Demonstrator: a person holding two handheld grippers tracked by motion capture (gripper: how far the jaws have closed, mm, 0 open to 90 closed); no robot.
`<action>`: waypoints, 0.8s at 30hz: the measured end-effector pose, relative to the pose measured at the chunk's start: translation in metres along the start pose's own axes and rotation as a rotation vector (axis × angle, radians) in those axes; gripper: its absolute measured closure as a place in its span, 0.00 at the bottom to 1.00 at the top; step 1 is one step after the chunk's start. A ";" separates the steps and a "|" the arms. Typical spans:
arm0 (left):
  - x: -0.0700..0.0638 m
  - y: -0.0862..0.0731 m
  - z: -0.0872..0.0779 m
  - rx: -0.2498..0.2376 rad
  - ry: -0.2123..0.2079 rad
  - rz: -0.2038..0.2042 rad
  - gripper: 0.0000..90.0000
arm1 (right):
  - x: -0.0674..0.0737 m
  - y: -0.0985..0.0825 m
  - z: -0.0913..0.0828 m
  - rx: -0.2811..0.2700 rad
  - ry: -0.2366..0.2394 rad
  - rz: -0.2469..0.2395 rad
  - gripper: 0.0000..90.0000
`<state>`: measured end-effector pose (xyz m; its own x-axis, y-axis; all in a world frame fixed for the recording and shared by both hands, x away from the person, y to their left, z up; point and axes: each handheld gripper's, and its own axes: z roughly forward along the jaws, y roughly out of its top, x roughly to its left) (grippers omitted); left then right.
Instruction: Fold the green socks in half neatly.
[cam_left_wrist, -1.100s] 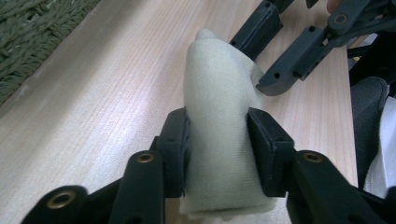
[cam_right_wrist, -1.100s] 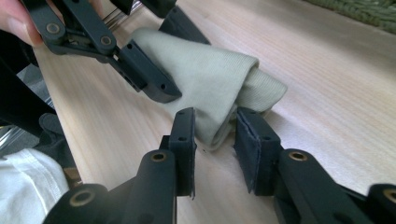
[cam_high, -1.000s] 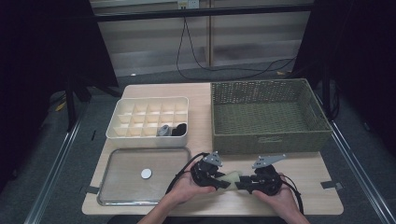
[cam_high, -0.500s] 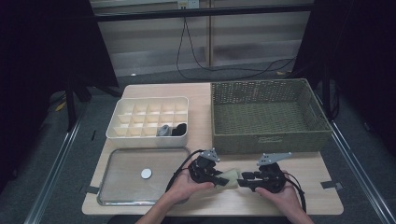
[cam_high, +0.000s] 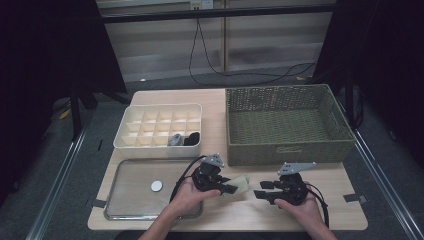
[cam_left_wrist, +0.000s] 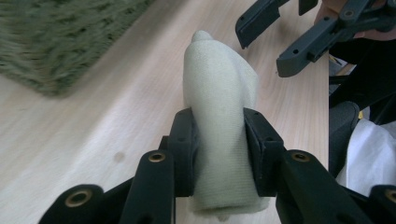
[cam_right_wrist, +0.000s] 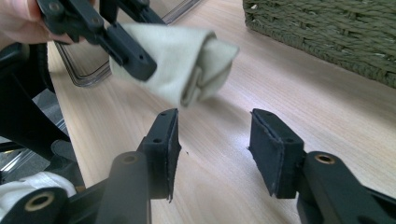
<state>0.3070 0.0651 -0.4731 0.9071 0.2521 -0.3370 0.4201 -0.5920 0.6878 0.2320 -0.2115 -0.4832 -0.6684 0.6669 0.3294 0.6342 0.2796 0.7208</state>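
Observation:
A rolled-up pale cream sock (cam_left_wrist: 219, 102) is clamped between the jaws of my left gripper (cam_left_wrist: 219, 144), held just above the wooden table (cam_high: 235, 215). In the high view the sock (cam_high: 241, 184) sticks out to the right of the left gripper (cam_high: 231, 189). My right gripper (cam_high: 260, 194) sits a short way to the right of it, pointing at the sock's free end. Its jaws have just been opening and nothing is between its pads (cam_right_wrist: 166, 147). The right gripper view has the sock (cam_right_wrist: 187, 65) a little beyond my right gripper (cam_right_wrist: 215, 149), apart from it.
A green woven basket (cam_high: 287, 122) stands at the back right. A white divided box (cam_high: 160, 125) at the back left holds a grey and a black item. A clear tray (cam_high: 140, 190) with a small white disc (cam_high: 156, 186) lies at the front left.
The right gripper has let go of the sock and its jaws have spread. The left gripper, still holding the sock, has drawn a little to the left, so a gap separates the two grippers.

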 end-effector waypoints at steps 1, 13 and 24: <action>0.001 0.000 -0.004 -0.002 0.007 -0.008 0.75 | 0.000 0.000 0.000 -0.001 -0.001 0.000 0.57; 0.006 -0.009 -0.032 -0.003 0.062 -0.028 0.75 | 0.000 -0.001 -0.007 -0.027 -0.016 0.001 0.53; 0.016 -0.011 -0.064 -0.001 0.085 -0.025 0.74 | -0.002 0.000 -0.007 -0.026 -0.011 0.012 0.52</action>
<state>0.3183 0.1249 -0.4445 0.8952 0.3311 -0.2984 0.4428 -0.5837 0.6806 0.2306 -0.2174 -0.4794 -0.6563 0.6778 0.3315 0.6317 0.2534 0.7326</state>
